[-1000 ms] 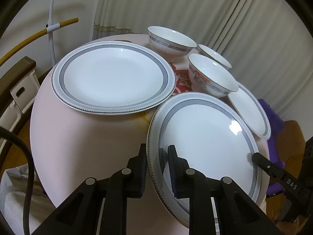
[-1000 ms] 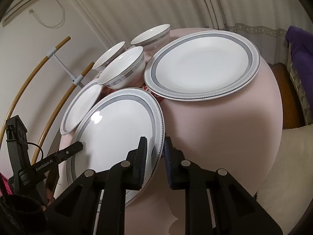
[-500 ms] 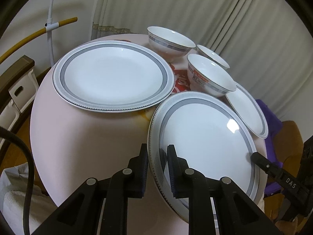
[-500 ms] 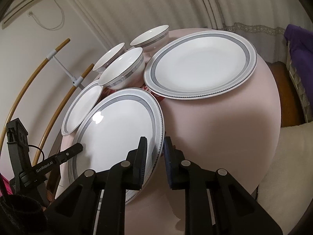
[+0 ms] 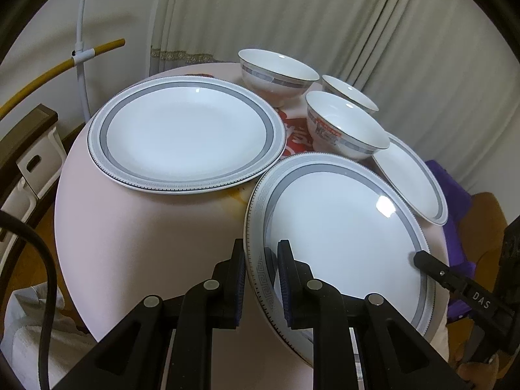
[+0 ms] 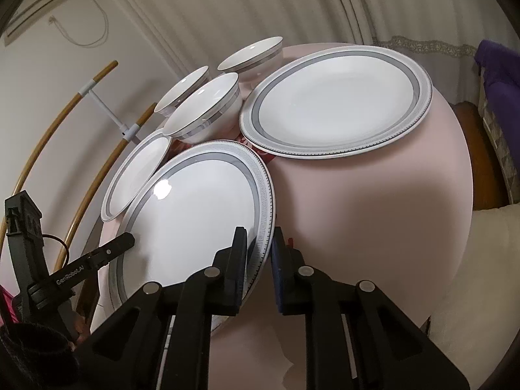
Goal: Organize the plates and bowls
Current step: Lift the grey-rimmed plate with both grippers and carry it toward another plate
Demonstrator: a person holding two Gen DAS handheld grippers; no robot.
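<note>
Left wrist view
Left gripper (image 5: 260, 260): clamped on the near rim of the near plate (image 5: 338, 227), one pad above the rim and one below.
Near plate: lifted and tilted over the edge of the pink table (image 5: 130, 243); its far rim sits just in front of the nearest bowl (image 5: 344, 126) and overlaps the small plate (image 5: 412, 182).
Big plate (image 5: 185, 136): flat on the table, just beside the held one — the likely place to stack it, judging by the task.
Other bowls: two more behind, the back bowl (image 5: 276, 74) and the far bowl (image 5: 349, 92), close together.
Right gripper: its black tip shows at the plate's right rim.

Right wrist view
Right gripper (image 6: 260, 247): jaws closing on the rim of the same near plate (image 6: 195, 211), the rim between the pads.
Left gripper: seen at the plate's opposite rim (image 6: 123, 242).
Table: the big plate (image 6: 334, 104) lies flat beyond.

Risks
Slip: both grips bite only the thin glazed rim — a loose pad could let the plate slide off past the table edge.
Knock: swinging the raised far rim could strike the nearest bowl or small plate.
Twist: uneven motion of the two hands may lever the rim out of a grip.
</note>
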